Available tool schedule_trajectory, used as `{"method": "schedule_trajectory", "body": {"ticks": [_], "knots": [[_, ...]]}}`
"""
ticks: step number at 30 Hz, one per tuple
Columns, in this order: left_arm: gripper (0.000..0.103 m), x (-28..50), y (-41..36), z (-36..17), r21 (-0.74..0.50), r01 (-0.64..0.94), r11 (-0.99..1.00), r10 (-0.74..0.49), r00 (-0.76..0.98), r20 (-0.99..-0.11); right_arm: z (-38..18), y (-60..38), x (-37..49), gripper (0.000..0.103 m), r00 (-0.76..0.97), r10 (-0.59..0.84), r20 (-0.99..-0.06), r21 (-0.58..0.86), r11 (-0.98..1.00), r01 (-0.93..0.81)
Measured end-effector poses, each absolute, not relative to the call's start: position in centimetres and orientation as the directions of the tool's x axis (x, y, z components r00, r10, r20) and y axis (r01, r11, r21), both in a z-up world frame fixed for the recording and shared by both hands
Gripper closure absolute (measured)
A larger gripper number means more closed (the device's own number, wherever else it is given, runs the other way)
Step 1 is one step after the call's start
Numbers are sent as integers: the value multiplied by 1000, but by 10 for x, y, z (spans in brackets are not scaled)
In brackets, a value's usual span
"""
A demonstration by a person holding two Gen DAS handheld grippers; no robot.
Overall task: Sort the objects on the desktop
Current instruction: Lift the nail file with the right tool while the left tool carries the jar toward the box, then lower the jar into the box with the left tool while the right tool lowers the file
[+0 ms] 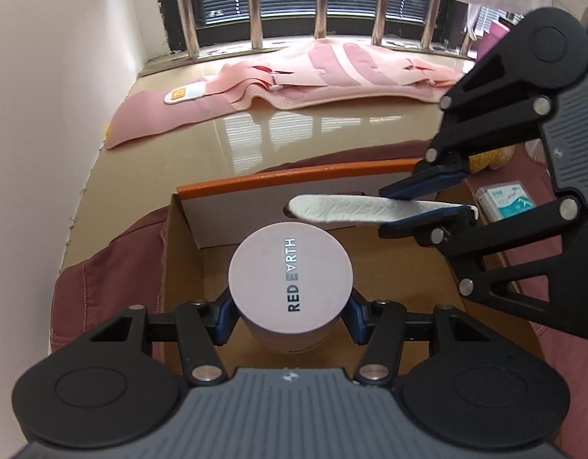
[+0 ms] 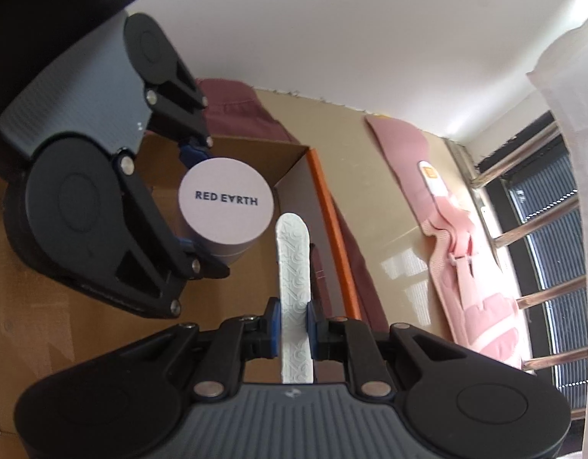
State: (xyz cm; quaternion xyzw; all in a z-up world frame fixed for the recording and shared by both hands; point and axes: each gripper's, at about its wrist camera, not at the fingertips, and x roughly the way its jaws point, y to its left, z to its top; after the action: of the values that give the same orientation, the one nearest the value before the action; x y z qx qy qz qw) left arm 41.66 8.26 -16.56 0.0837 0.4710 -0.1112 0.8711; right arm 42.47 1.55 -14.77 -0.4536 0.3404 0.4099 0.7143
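The left gripper (image 1: 290,315) pinches the round jar (image 1: 290,281) over the cardboard box (image 1: 186,225), near its orange edge. The right gripper (image 2: 294,325) pinches the flat white stick (image 2: 294,267) beside it. They could bump, knocking something loose.

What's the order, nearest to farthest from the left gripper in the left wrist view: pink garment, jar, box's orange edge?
1. Jar, clamped in the left gripper.
2. Box's orange edge, beyond the jar.
3. Pink garment, far back by the window.
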Motion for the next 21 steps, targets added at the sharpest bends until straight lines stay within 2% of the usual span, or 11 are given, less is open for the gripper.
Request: {"method": "schedule_trajectory", "body": {"ticks": [7, 21], "knots": [[48, 425, 75, -178, 98, 305, 947, -78, 518, -852, -161, 19, 437, 90, 407, 270, -873, -351, 233, -907], [48, 434, 80, -194, 51, 321, 946, -116, 479, -870, -173, 20, 450, 90, 342, 279, -897, -291, 210, -934]]}}
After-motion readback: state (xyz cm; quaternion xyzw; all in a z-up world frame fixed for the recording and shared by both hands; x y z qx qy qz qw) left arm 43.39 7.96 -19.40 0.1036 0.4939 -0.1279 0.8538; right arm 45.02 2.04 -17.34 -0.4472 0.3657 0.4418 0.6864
